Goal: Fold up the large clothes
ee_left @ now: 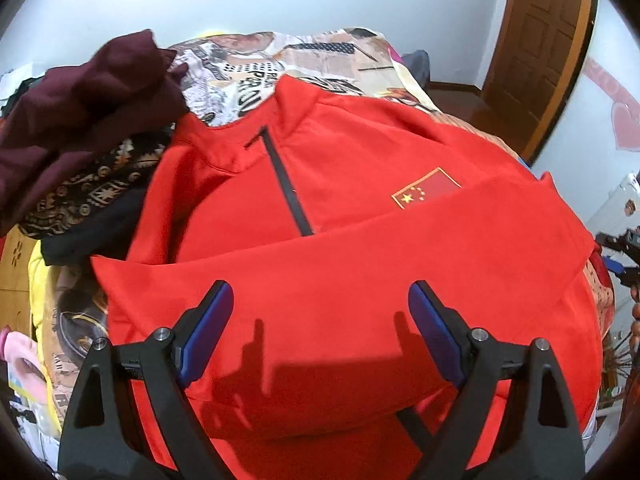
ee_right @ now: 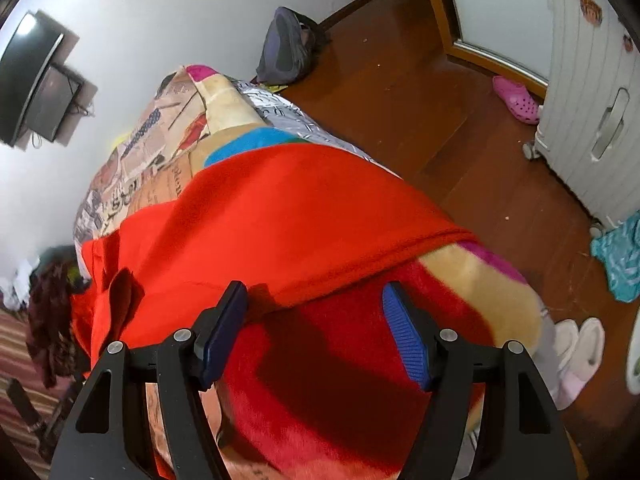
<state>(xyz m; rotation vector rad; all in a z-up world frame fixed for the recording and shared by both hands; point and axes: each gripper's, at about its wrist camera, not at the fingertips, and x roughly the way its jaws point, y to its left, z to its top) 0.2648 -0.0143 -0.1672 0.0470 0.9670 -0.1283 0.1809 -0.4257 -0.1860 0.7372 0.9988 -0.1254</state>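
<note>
Lying folded on bed (ee_left: 320, 52) — red jacket (ee_left: 360, 240).

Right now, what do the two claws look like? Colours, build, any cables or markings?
Both match. Left claw: matte black angular frame with triangular cut-outs, silver round pins at the joints, and blue ribbed pads on the fingers. Right claw: same black frame and silver pins; one pad bright blue with fine ribs, the other looks darker navy in shadow. No cables, labels or sleeves are visible.
</note>
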